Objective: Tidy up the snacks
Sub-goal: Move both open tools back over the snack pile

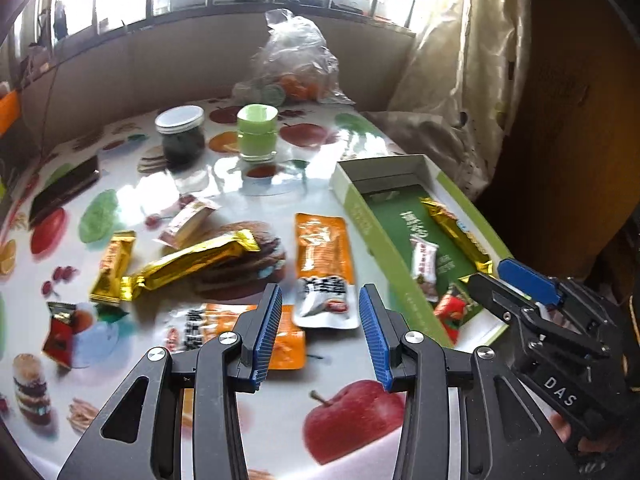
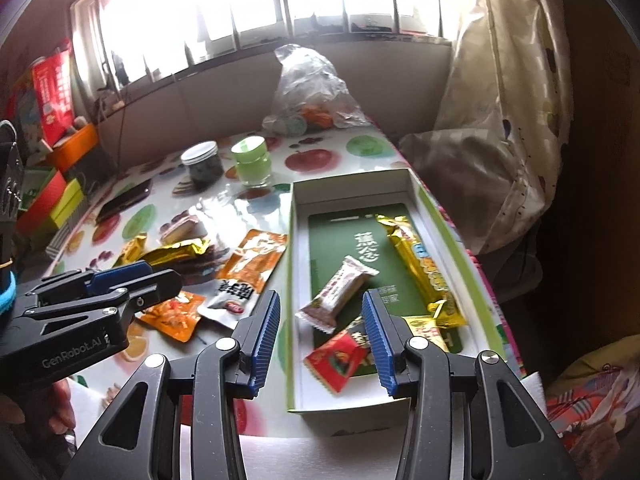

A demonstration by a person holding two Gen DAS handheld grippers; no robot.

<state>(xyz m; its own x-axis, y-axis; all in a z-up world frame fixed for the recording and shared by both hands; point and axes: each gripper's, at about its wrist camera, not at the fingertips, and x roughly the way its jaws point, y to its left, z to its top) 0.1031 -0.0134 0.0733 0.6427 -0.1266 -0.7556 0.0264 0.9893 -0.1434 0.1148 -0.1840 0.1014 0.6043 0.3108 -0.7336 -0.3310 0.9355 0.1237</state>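
Note:
A shallow green-and-white box (image 2: 298, 240) (image 1: 362, 216) lies on the table's right side. In it are a long gold bar (image 2: 420, 264), a white-pink wrapped snack (image 2: 338, 290) and a red candy (image 2: 336, 360). Loose on the table are two orange pouches (image 1: 324, 256) (image 1: 288, 340), a long gold bar (image 1: 192, 266), a small gold bar (image 1: 114, 264), a red candy (image 1: 60, 330) and a pink wrapped snack (image 1: 186, 222). My left gripper (image 1: 320, 332) is open and empty above the orange pouches. My right gripper (image 2: 322, 338) is open and empty above the box's near end.
A dark jar with a white lid (image 1: 180, 134), a green jar (image 1: 257, 132) and a clear plastic bag (image 1: 296, 60) stand at the table's far side. A dark flat pack (image 1: 64, 190) lies at the left. A curtain (image 1: 460, 80) hangs on the right.

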